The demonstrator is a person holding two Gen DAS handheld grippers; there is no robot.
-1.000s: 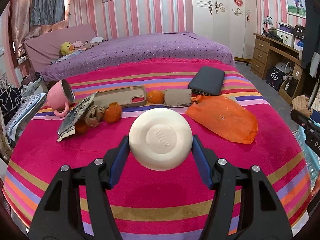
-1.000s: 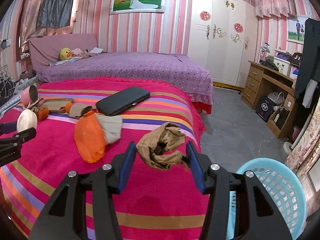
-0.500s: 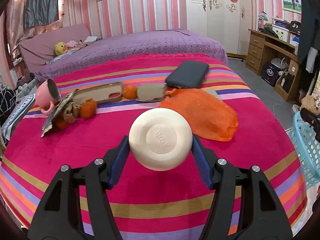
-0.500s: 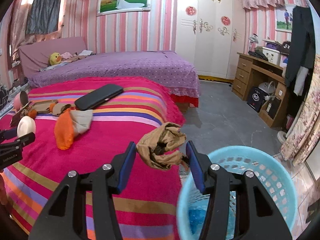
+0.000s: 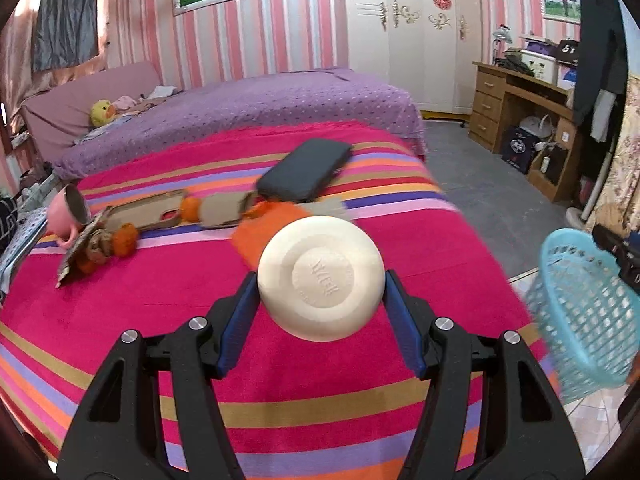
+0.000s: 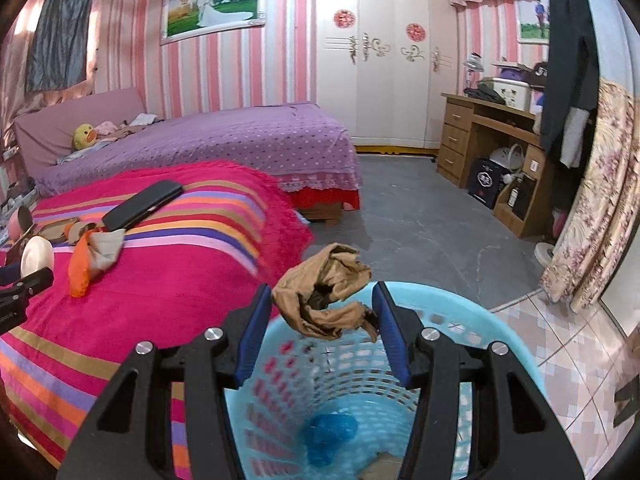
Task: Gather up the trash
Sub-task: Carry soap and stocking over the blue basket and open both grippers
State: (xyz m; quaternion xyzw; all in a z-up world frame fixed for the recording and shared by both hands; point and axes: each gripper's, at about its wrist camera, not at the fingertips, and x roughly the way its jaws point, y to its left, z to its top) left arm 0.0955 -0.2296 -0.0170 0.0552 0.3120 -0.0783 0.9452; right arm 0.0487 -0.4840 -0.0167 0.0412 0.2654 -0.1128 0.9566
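My left gripper is shut on a cream round bowl, held bottom toward the camera above the striped bed. My right gripper is shut on a crumpled brown paper wad and holds it over the open top of the light blue basket, which also shows at the right of the left wrist view. A blue crumpled bag lies in the basket's bottom. An orange plastic bag and torn brown paper scraps lie on the bed.
On the bed: a pink mug, a tan phone case, oranges, a grey cloth and a black case. A wooden desk and a floral curtain stand to the right.
Both grippers swung right. The right gripper carried the paper wad from over the bed's edge to above the basket. The left gripper, still holding the bowl, now has the basket in view.
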